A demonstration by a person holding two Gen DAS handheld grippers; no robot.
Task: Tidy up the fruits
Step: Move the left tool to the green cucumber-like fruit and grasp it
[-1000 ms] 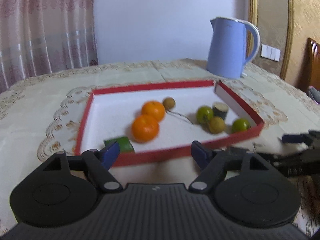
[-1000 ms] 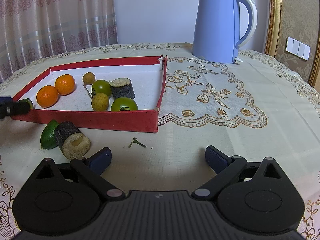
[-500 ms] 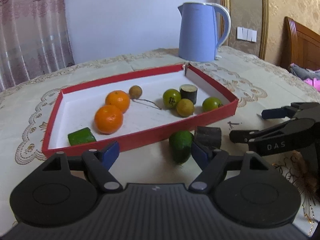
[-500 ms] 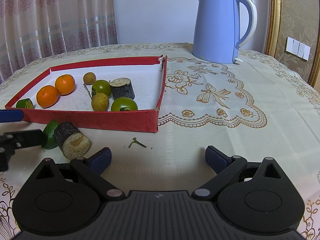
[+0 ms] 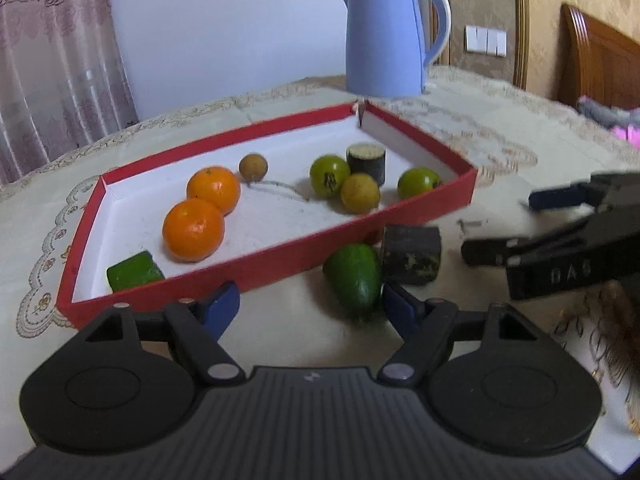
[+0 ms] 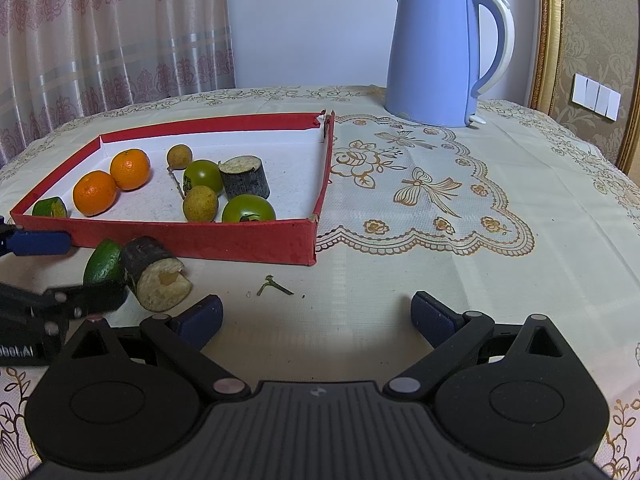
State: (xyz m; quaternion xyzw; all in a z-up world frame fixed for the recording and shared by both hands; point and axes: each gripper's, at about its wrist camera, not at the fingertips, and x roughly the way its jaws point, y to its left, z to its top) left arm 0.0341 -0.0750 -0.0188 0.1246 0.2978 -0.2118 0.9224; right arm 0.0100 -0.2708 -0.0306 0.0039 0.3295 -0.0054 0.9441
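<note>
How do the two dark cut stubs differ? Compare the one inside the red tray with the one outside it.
The stub in the tray stands upright, pale cut face up; the stub on the tablecloth lies on its side, cut face toward the right wrist camera. The first sits among green and yellow fruits inside the red tray; the second lies outside the front wall, against a green fruit. Both have dark skin and pale flesh.

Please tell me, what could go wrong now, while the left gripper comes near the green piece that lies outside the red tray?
1. The green piece lies against the dark cut stub; the open left gripper may knock the stub, which looks able to roll.
2. Both lie close to the red tray wall, so a finger may catch it and shift the tray.
3. The right gripper, also open, is near, so the two may collide.
</note>
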